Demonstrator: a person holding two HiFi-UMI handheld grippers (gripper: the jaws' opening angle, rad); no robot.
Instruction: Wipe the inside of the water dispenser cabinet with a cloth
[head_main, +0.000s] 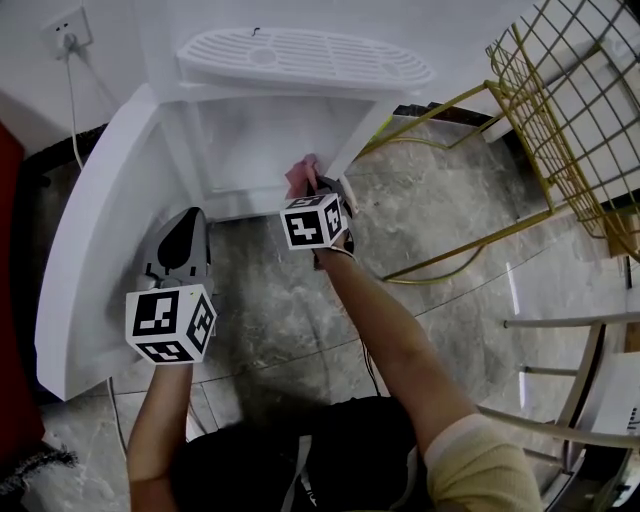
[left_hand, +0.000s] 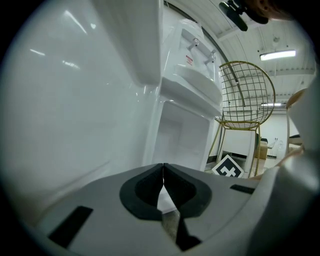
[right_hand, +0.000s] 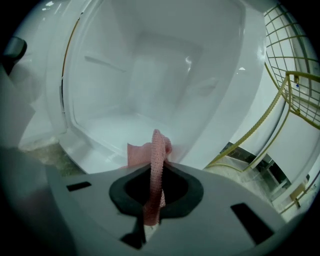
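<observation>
The right gripper (right_hand: 152, 175) has its jaws clamped on a pink cloth (right_hand: 158, 147). The cloth stands up as a folded strip between them and bunches just past the tips. Directly ahead of those tips is the open water dispenser cabinet (right_hand: 150, 70). The cloth sits at the cabinet's lower front lip, near its right wall. The left gripper (left_hand: 163, 175) has its jaws pressed together on nothing, with the open white cabinet door (head_main: 90, 220) just to their left. A gold wire chair (head_main: 570, 110) stands to the right of the right gripper's tips, on the marbled floor (head_main: 300, 320).
</observation>
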